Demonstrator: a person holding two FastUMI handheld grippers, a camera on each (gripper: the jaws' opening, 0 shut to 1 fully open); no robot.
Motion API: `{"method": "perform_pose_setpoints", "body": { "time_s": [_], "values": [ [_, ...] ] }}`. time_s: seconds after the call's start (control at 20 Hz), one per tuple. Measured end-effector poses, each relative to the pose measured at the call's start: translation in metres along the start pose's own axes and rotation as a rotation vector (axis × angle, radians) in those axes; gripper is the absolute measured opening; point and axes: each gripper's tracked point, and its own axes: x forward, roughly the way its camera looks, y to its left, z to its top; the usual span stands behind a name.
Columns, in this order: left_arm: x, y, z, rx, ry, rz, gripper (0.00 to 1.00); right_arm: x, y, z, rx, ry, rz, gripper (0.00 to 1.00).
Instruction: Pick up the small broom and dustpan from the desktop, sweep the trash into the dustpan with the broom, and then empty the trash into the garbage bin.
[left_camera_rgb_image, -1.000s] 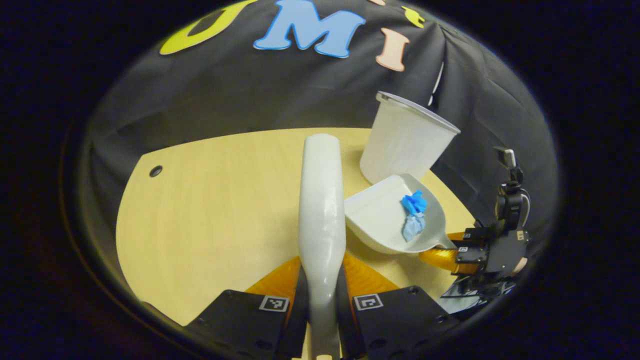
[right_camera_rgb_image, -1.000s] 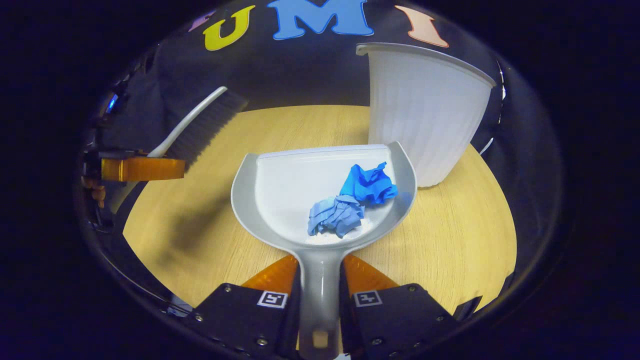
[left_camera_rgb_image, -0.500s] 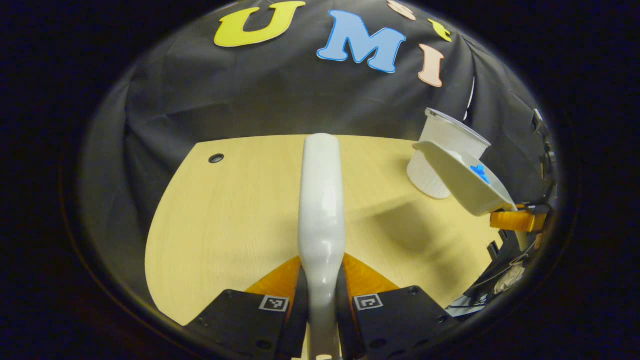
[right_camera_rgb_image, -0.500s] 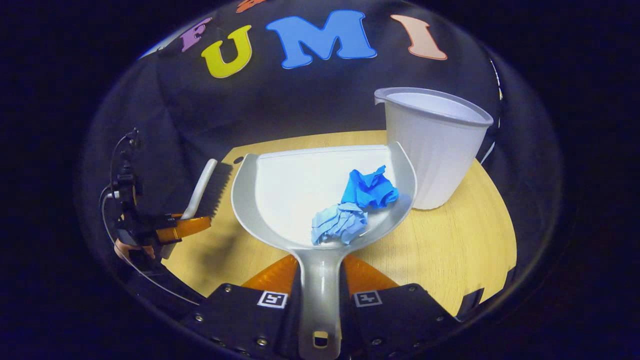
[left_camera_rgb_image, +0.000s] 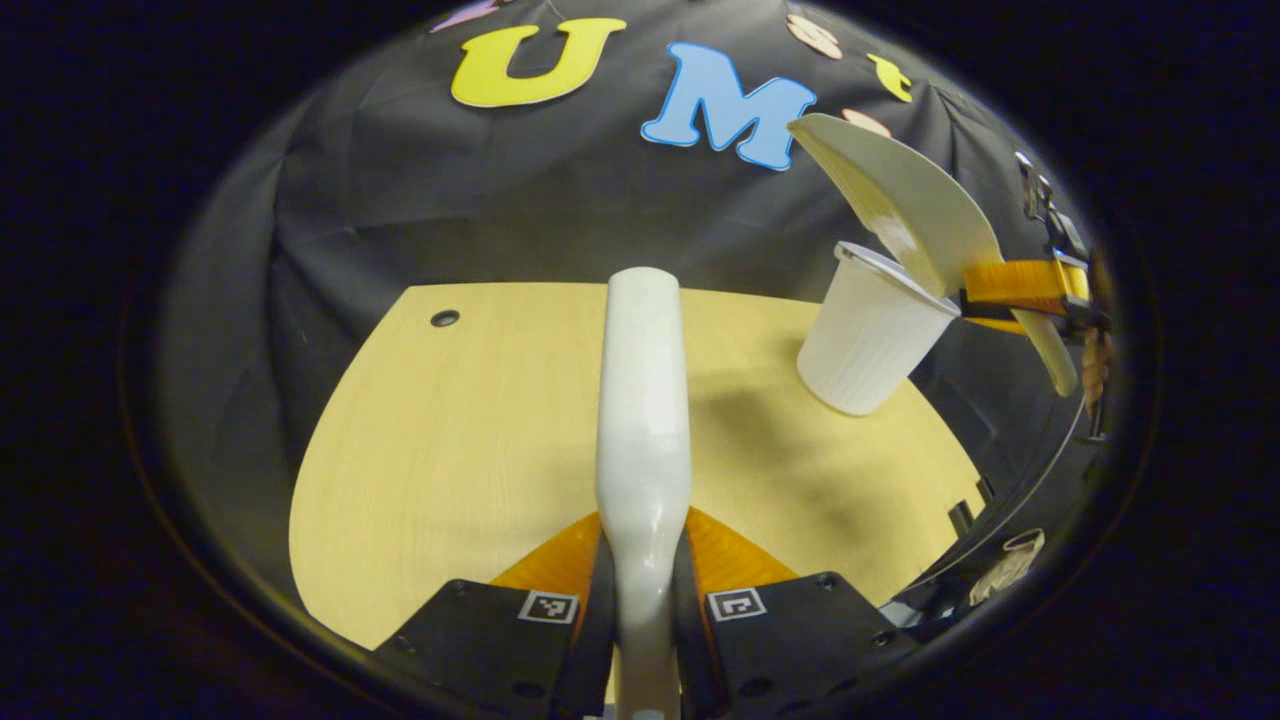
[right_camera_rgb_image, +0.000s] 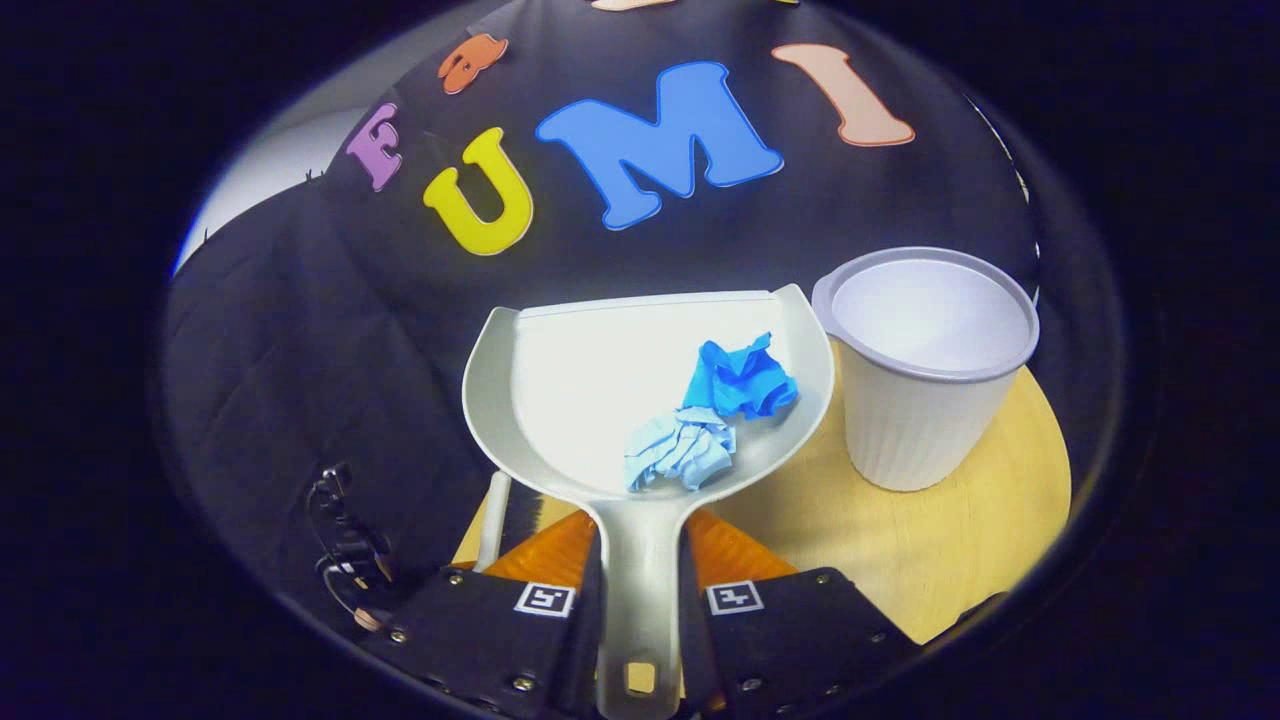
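Two crumpled blue paper wads (right_camera_rgb_image: 710, 410) lie in the dustpan (right_camera_rgb_image: 600, 370) at the centre of the right gripper view, near its handle end. The right gripper (right_camera_rgb_image: 640, 610) clamps the dustpan's handle and holds it raised, just left of the white garbage bin (right_camera_rgb_image: 925, 370) on the tabletop (right_camera_rgb_image: 960, 540). In the left gripper view, the left gripper (left_camera_rgb_image: 643, 600) grips the broom (left_camera_rgb_image: 643, 400) at lower centre. Sweeping looks finished; emptying is in hand. Next, the pan's lip needs carrying over the bin's mouth and tipping forward.
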Motion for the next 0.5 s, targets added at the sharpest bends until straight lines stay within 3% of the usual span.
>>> {"method": "perform_pose_setpoints", "body": {
  "time_s": [0.5],
  "values": [
    [-0.002, -0.058, 0.009, -0.068, -0.015, 0.026, 0.31, -0.022, -0.011, 0.019, 0.365, -0.157, 0.129, 0.34]
  ]
}}
